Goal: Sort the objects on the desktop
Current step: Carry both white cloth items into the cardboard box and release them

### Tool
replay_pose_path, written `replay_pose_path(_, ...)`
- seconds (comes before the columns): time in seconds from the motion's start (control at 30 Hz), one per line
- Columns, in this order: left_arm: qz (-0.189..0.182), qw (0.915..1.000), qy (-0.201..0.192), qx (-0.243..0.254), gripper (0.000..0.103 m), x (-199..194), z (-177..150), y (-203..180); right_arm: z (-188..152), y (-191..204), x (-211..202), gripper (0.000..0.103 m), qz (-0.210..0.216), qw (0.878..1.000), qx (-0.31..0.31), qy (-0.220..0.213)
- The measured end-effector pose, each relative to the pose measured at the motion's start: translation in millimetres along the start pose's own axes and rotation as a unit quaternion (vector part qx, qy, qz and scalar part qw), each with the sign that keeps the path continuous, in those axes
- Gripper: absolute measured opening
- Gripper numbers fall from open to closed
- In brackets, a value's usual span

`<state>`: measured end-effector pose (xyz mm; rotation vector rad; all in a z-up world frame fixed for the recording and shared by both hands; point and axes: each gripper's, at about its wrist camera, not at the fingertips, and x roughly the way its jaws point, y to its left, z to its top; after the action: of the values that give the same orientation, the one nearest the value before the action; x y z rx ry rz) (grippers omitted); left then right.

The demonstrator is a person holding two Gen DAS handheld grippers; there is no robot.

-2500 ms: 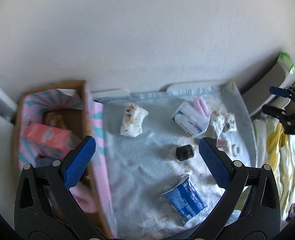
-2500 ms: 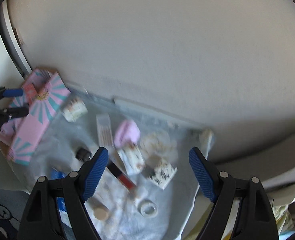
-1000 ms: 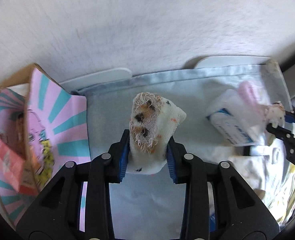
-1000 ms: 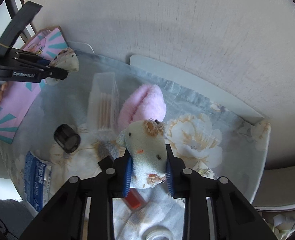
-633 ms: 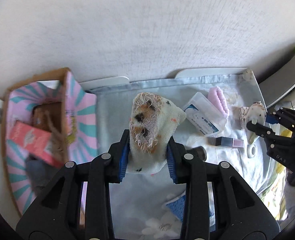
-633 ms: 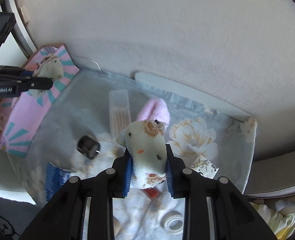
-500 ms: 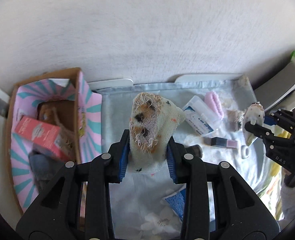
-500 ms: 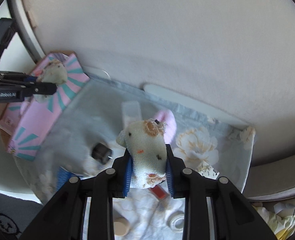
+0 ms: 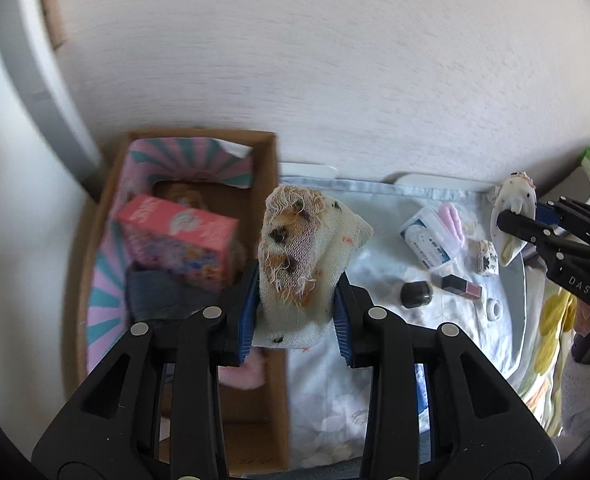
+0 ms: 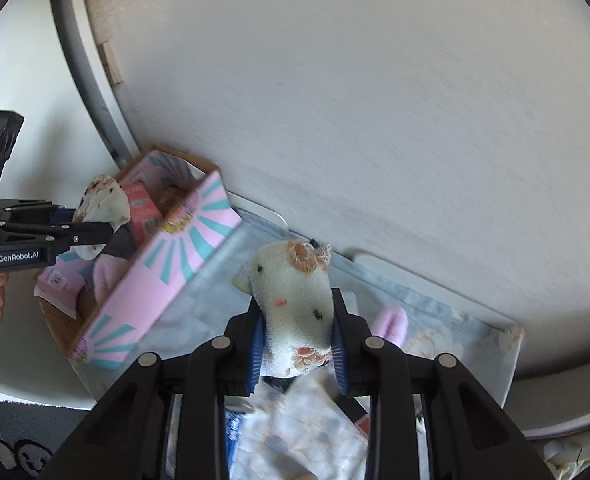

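Left wrist view: my left gripper is clenched on a small cream knitted sock with orange and black spots. The blue pads press it from both sides near its lower half, and the frayed top part stands free above them. The sock hangs in the air over the right wall of the brown cardboard box with a pink and teal striped lining, which stands at the left end of the pale floral cloth on the desk. Inside the box I see a pink carton and something dark grey below it.

In the right wrist view my right gripper grasps a second cream sock with orange patches in the same way, above the cloth and to the right of the box.

I judge that both socks are very light, soft and not fragile. They fold under the pads, so the grip must be on the thick middle of the bundle, not on the loose edge, which can slip out or unroll. They are not slippery; the knit catches well on the pads. A drop from a small height will not harm them.

On the cloth remain a clear plastic case, a black round cap, a dark red lipstick and a small white ring.
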<state>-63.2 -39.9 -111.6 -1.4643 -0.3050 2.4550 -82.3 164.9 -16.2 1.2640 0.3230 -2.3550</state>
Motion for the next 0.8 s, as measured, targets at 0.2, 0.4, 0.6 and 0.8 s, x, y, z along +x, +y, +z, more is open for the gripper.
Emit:
replay_pose_path(0.2, 0.015, 0.9995, -0.012, -0.024, 0.030, -15.6, -12.0, 33.0, 22.7, 33.8, 7.8, 0.027, 0.020, 0.999, -0.029, -0.002)
replay_pose_path(0.4, 0.026, 0.9980, -0.011, -0.057, 0.030, -21.1, -32.3, 61.5, 40.3, 73.8, 16.0, 0.027, 0.052, 0.997, -0.059, -0.006)
replay_pose_path(0.6, 0.018, 0.9957, -0.006, -0.091, 0.030, -19.2, -56.4, 80.8, 59.5, 122.7, 29.1, 0.027, 0.098, 0.991, -0.089, -0.002)
replay_pose_path(0.8, 0.013, 0.9941, 0.003, -0.108, 0.030, -13.0, -74.1, 90.0, 68.6, 165.2, 56.9, 0.027, 0.118, 0.985, -0.123, 0.021)
